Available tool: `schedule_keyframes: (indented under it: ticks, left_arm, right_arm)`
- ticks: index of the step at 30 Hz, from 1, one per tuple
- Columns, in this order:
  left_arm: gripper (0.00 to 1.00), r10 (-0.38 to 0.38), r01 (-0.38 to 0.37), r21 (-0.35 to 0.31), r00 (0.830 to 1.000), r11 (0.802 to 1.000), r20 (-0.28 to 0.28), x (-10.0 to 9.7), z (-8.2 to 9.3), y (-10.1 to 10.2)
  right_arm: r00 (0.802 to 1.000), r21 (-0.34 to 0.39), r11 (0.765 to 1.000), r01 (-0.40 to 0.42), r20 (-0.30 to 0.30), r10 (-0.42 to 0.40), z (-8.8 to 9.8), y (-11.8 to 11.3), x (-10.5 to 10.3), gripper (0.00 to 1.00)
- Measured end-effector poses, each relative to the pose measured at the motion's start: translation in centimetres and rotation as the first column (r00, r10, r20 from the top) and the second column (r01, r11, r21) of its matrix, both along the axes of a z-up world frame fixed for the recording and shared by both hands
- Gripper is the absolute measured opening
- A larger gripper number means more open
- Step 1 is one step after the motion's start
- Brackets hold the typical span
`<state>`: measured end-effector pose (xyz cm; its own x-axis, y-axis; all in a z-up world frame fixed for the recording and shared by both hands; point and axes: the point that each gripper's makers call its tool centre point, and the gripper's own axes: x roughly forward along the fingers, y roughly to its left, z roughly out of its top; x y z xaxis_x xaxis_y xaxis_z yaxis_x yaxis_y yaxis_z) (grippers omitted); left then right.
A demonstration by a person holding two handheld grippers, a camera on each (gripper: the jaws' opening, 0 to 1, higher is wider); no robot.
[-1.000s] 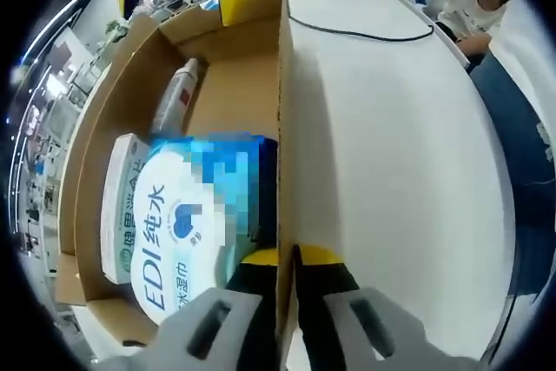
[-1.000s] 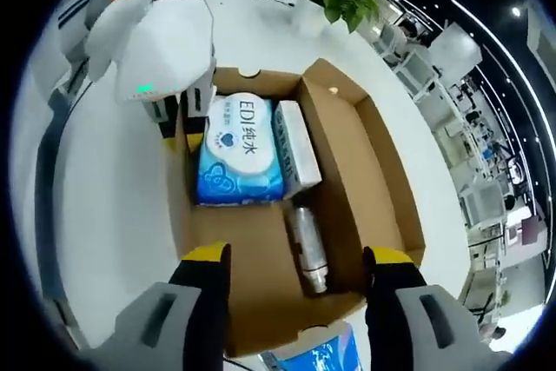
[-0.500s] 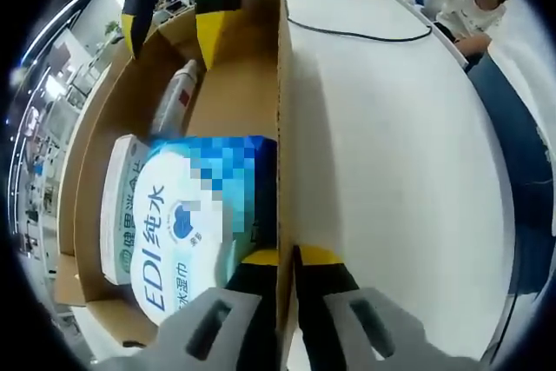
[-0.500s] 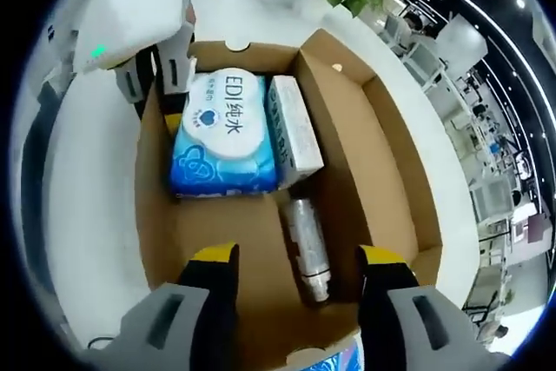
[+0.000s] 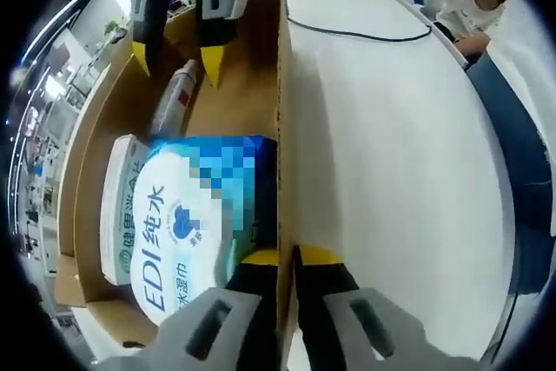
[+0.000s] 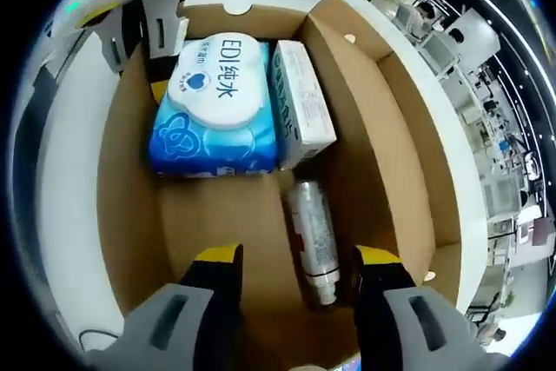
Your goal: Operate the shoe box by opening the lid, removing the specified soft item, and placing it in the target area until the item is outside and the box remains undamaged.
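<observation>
white table point(image 5: 391, 171); wipes pack point(image 6: 213, 106) lies along the box point(image 6: 130, 171); left gripper point(image 5: 278, 260) pinches its wall; right gripper point(image 6: 295, 262) spread.

Open brown shoe box point(image 6: 395, 141), blue-and-white wet-wipes pack point(image 6: 215, 106) flat inside against its left wall.

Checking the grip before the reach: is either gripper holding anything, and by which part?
The left gripper pinches the box by its side wall's top edge. The right gripper is open, holding nothing.
</observation>
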<state>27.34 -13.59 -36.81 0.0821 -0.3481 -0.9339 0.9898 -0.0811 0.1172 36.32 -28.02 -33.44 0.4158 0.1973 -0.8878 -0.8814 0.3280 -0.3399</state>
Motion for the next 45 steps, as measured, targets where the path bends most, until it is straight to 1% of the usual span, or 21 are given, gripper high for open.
schedule_keyframes:
  ticks: [3,8,19,23,25,27,35,38,42,45]
  left_arm:
    - [0.01,0.001,-0.001,0.0,1.0,1.0,0.001,0.0,0.1,0.0]
    - [0.01,0.001,-0.001,0.0,1.0,1.0,0.005,0.1,0.0,-0.1]
    - [0.01,0.002,-0.002,0.0,1.0,1.0,-0.003,0.1,0.1,0.0]
    - [0.01,0.003,-0.003,-0.001,1.0,1.0,-0.006,0.0,0.1,0.0]
    - [0.01,0.003,-0.003,-0.001,1.0,1.0,-0.007,0.0,0.0,0.0]
    - [0.01,0.003,-0.003,0.0,1.0,1.0,-0.011,0.0,0.1,0.0]
    - [0.01,0.004,-0.004,-0.003,1.0,1.0,-0.012,-0.1,0.0,0.0]
    - [0.01,0.004,-0.004,-0.004,1.0,1.0,-0.009,-0.1,0.0,0.0]
    - [0.01,0.004,-0.004,-0.004,1.0,1.0,-0.011,-0.1,0.0,0.0]
    - [0.01,0.004,-0.004,-0.007,1.0,1.0,-0.012,-0.1,0.0,0.0]
  right_arm:
    - [1.0,-0.01,1.0,-0.005,0.011,0.006,-0.1,-0.2,0.1,0.48]
    - [1.0,-0.021,1.0,-0.006,0.008,0.006,-0.5,-0.5,0.4,0.46]
    - [0.999,-0.033,0.999,-0.006,-0.034,0.005,-1.8,-0.7,0.5,0.43]
    - [0.998,0.001,1.0,0.01,-0.057,-0.01,-2.3,-0.4,0.3,0.44]
    - [0.998,-0.016,1.0,-0.004,-0.058,0.003,-2.5,-0.4,0.3,0.44]
    - [0.998,-0.014,1.0,-0.004,-0.061,0.003,-2.5,-0.3,0.3,0.44]
    - [0.997,-0.002,1.0,-0.009,-0.077,0.009,-2.5,-0.3,0.1,0.38]
    - [0.996,-0.002,1.0,-0.015,-0.082,0.015,-2.5,-0.3,-0.1,0.37]
    - [0.995,0.008,1.0,-0.011,-0.094,0.011,-2.3,-0.1,-0.5,0.33]
    - [0.993,0.019,1.0,-0.003,-0.12,0.005,-2.3,0.1,-1.3,0.31]
